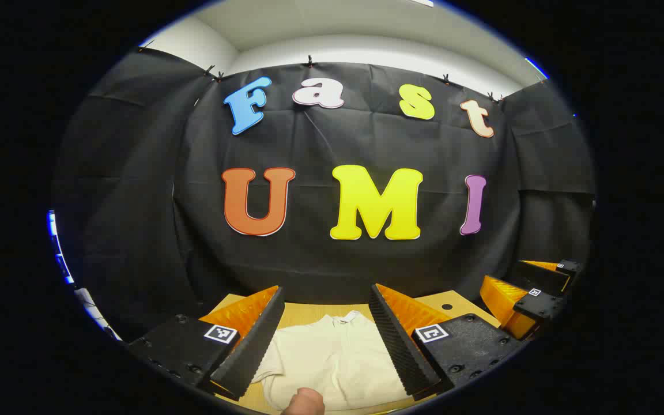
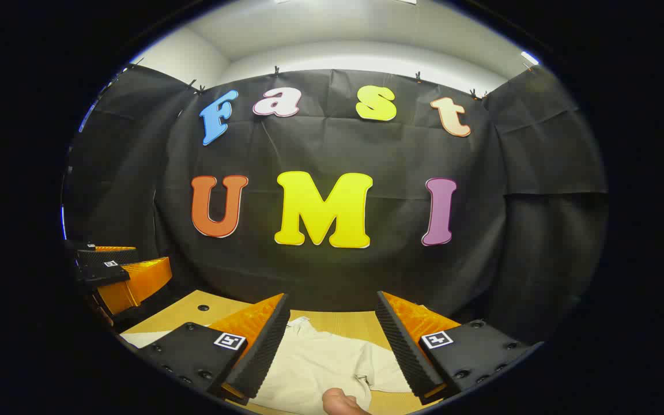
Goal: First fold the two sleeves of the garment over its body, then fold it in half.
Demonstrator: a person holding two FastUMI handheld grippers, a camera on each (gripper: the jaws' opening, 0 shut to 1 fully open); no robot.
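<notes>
A cream garment (image 1: 332, 357) lies flat on the wooden table (image 1: 453, 301), its collar toward the far wall. My left gripper (image 1: 326, 300) hangs open above it, fingers spread wide and empty. In the right gripper view the same garment (image 2: 320, 363) shows with one short sleeve spread toward the right. My right gripper (image 2: 332, 305) is open above it, holding nothing. The right gripper (image 1: 534, 288) also appears at the right of the left gripper view, and the left gripper (image 2: 119, 271) sits at the left of the right gripper view. A fingertip (image 1: 303, 402) shows at the bottom edge.
The black cloth wall stands close behind the table's far edge. A small round hole (image 2: 203, 308) sits in the table top near the back left. Bare wood (image 2: 361, 323) lies beyond the collar.
</notes>
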